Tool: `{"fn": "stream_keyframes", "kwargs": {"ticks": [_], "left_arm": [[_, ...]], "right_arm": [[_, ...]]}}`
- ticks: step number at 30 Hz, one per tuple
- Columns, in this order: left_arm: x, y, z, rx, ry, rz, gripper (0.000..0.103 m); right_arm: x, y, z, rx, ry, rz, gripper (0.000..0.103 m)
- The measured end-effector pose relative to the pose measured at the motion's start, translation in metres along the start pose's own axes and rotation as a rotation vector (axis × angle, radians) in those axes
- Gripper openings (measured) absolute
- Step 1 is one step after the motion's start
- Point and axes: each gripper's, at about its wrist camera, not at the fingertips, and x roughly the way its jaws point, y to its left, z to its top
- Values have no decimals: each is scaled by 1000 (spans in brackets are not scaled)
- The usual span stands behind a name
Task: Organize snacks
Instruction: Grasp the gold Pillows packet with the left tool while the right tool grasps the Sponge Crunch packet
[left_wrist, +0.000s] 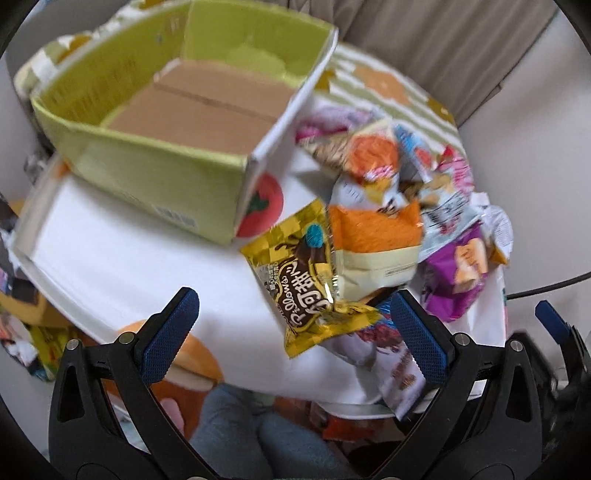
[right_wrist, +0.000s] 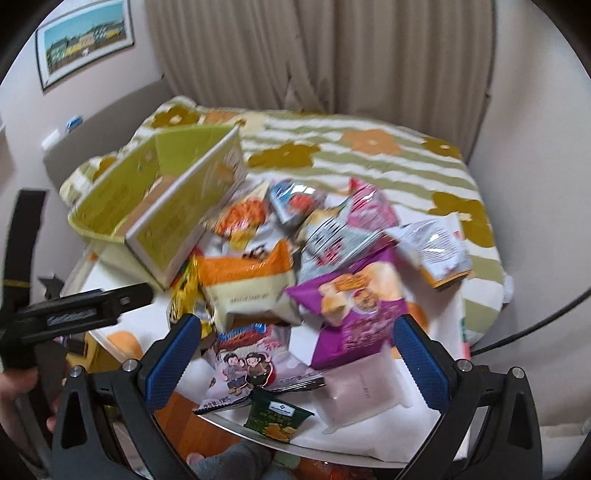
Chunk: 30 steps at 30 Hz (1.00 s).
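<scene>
Both grippers hover level, jaws spread wide, gripping nothing: left gripper (left_wrist: 295, 325) just short of gold packet (left_wrist: 306, 280); right gripper (right_wrist: 297, 349) straddling cartoon packet (right_wrist: 247, 365).

Empty green box (left_wrist: 155, 173) (cardboard floor bare), snack packets (right_wrist: 332, 258) heaped just beside it, yellow packet (left_wrist: 306, 273) nearest.

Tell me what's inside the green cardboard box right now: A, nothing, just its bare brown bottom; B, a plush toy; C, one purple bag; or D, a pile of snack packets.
A: the left wrist view looks straight into the green box and shows only its brown cardboard floor, while the snack packets all lie heaped on the table beside it.
</scene>
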Motion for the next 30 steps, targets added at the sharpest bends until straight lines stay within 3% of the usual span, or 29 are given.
{"fn": "stream_keyframes", "kwargs": {"ticks": [7, 14, 15, 20, 27, 30], "left_arm": [[52, 10, 6, -38, 108, -30, 91], [79, 14, 6, -58, 165, -73, 64], [79, 13, 6, -48, 165, -76, 55], [77, 17, 7, -48, 179, -110, 43], [75, 23, 8, -27, 168, -98, 41], [66, 19, 6, -21, 155, -92, 39]], "right_arm": [[48, 19, -5, -99, 102, 55, 103], [82, 36, -4, -204, 177, 82, 103], [86, 36, -4, -217, 185, 89, 103], [102, 35, -3, -254, 258, 140, 103], [128, 37, -4, -339, 362, 174, 103], [139, 41, -6, -362, 397, 181, 90]]}}
